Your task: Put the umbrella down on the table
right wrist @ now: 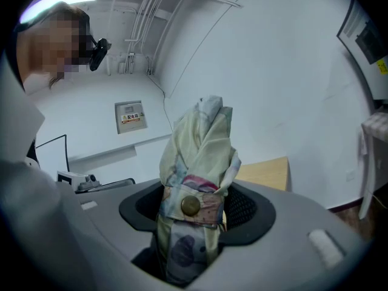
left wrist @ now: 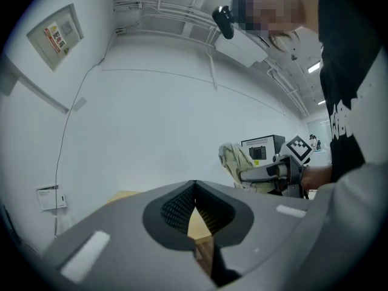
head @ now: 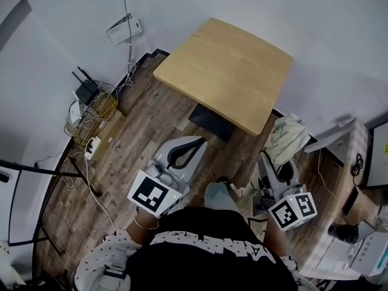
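The folded umbrella (right wrist: 197, 162) stood roughly upright, its long axis crossways to the level jaws of the right hand-held gripper (right wrist: 203, 200), with the bunched top end pointing up. The jaws stood wide and pressed on the bundle from both sides, at about the height of its strap. It hung in the air, off the tabletop (head: 224, 71) and near that top's right corner in the head view.

The cloth was pale green and cream, soft and creased, with faint darker blotches lower down. A printed strap wrapped it, closed by a round brass-coloured snap.

The left hand-held gripper (left wrist: 194, 190) was closed with nothing in it: its ribbed black pads met at the tips, leaving only a narrow gap below.

Each gripper body was smooth grey plastic, and each cube bore black-and-white square markers. The tabletop was light wood, squarish with rounded corners, on a dark base over a plank floor (head: 139, 126).

A small wall panel (right wrist: 129, 117) and a framed notice (left wrist: 57, 35) carried print too small to read. The white lettering on the person's black shirt (head: 206, 253) could not be read either.
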